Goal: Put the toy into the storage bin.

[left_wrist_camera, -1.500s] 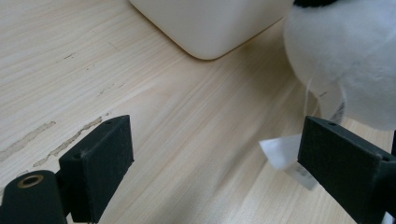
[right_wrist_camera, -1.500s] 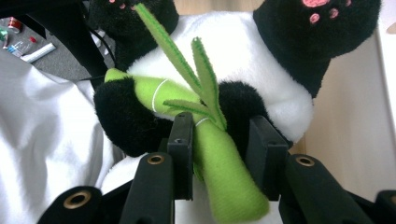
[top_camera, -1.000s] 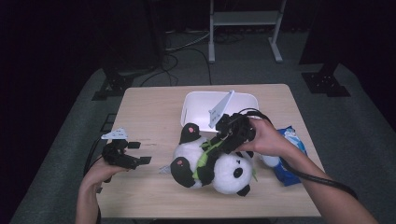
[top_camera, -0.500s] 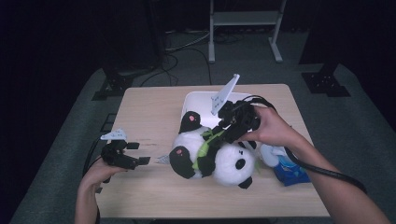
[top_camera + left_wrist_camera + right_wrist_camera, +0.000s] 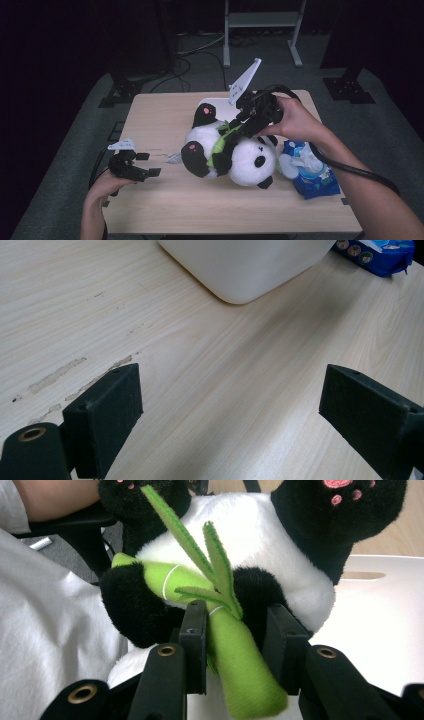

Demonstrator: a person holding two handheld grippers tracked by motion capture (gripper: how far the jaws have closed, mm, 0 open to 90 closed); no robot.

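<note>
High view has the right gripper [image 5: 239, 131] clamped on the plush panda [image 5: 227, 155], which hangs tilted above the table [image 5: 165, 205] just in front of the white bin [image 5: 227, 114] – likely bound for it. To do this lift well, I'd keep the squeeze steady and raise the toy until its black feet pass the bin's rim before moving over, since a soft toy swings and sags. The left gripper [image 5: 142, 169] rests low at the table's left side, well apart from the panda.

Right gripper view tells what the overhead cannot – the jaws pinch the green bamboo stalk [image 5: 235, 655] sewn to the panda's belly, not its body. Left gripper view gives that gripper's jaws wide apart over bare wood, nothing between them, with the bin's rounded corner [image 5: 245, 270] and a blue packet [image 5: 380, 255] beyond
</note>
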